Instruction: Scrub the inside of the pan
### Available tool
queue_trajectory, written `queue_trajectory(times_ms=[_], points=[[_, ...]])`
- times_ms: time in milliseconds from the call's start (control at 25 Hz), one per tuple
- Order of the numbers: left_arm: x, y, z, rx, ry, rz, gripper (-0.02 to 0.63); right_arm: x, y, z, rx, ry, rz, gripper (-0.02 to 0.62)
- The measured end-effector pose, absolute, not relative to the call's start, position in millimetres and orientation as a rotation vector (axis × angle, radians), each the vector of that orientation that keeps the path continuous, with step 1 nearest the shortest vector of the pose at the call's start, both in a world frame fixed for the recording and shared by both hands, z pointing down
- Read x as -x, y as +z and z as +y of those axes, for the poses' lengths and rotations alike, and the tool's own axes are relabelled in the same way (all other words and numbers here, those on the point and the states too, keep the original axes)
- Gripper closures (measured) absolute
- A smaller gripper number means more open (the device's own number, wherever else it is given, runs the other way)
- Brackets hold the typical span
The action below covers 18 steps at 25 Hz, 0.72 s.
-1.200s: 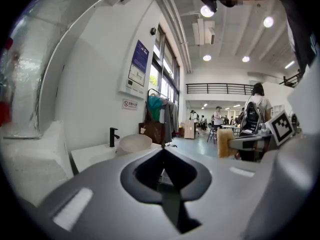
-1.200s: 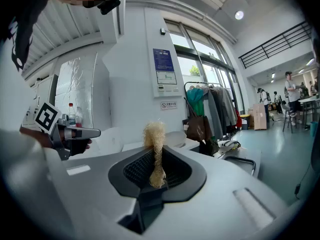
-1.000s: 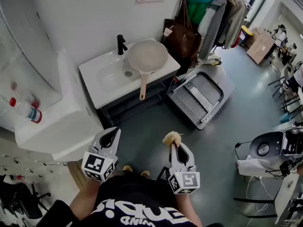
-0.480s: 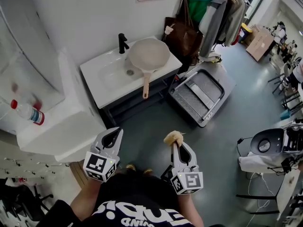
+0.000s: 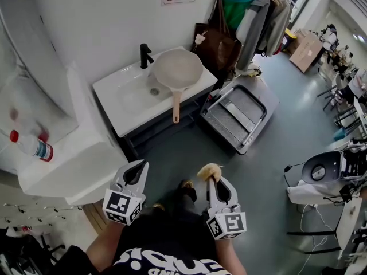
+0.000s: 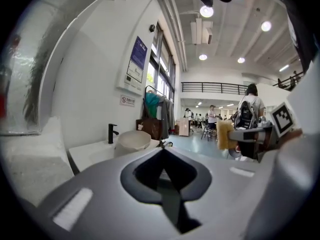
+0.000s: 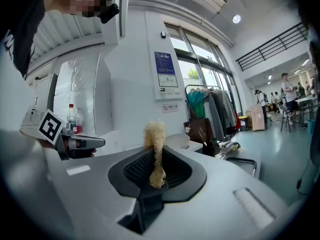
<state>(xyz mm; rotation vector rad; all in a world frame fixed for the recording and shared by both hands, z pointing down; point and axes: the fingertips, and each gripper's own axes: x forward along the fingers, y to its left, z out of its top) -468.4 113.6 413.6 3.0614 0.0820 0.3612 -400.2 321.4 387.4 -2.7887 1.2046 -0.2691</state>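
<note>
Fingers of the left gripper [image 5: 138, 165] are pressed together with nothing between them, which the left gripper view [image 6: 163, 159] shows plainly. The right gripper [image 5: 210, 176] has its fingers clamped on a straw-coloured, fibrous scrubbing pad [image 5: 209, 169]. In the right gripper view [image 7: 156, 156] a frayed tuft of that pad [image 7: 155, 133] stands up above the fingertips (the rest runs down between them). Both grippers are held side by side above the grey-green floor [image 5: 172, 153], close in front of the person and well apart from the sink unit.

The pale beige round pan [image 5: 178, 69] sits open side up on the right rear part of the white tabletop with a sunken basin [image 5: 114, 90]. It is just beside the black tap [image 5: 145, 55]. Its long beige handle [image 5: 175, 107] points toward the person and reaches the tabletop's front edge. From the left gripper view the pan [image 6: 132, 140] appears low and far off, beyond the closed fingers.

A brown bag [image 5: 217, 44] hangs to the right of the sink unit. A grey folded trolley [image 5: 241, 113] lies on the floor below it. A clear plastic bottle with a red cap [image 5: 31, 145] rests on the white ledge at the left.
</note>
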Motion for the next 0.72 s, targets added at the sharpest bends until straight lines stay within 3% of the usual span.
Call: queue_trajectory(times_ms=[720], points=[[396, 419, 92, -3.077, 0.328, 0.101, 0.609, 329, 399, 312, 2.802, -0.228, 1.139, 0.543]])
